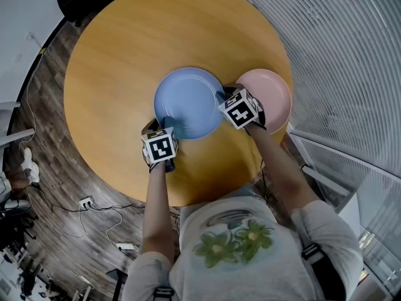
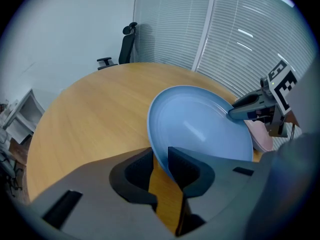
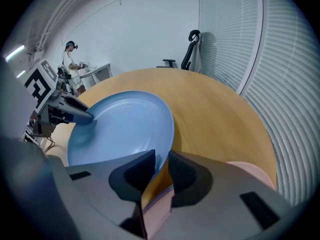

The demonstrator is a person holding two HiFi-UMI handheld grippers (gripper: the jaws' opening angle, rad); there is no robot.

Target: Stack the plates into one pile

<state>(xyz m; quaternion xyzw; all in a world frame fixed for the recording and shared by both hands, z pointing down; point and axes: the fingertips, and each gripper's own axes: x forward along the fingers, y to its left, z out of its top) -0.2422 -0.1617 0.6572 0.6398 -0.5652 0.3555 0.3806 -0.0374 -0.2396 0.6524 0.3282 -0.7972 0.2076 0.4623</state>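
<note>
We see the blue plate (image 1: 188,99) near the middle of the round wooden table (image 1: 106,61). Its right rim meets the left edge of the pink plate (image 1: 276,93), which lies toward the table's right side, and we cannot tell whether the two rims touch or overlap. The print in view is the black-and-white square markers (image 1: 159,147) on the gripper cubes. The left gripper (image 2: 160,156) pinches the blue plate's near-left rim between its narrowly parted fingers (image 2: 187,166), and the right gripper (image 3: 161,160) pinches the opposite rim likewise, with the pink plate just below its jaws.
</note>
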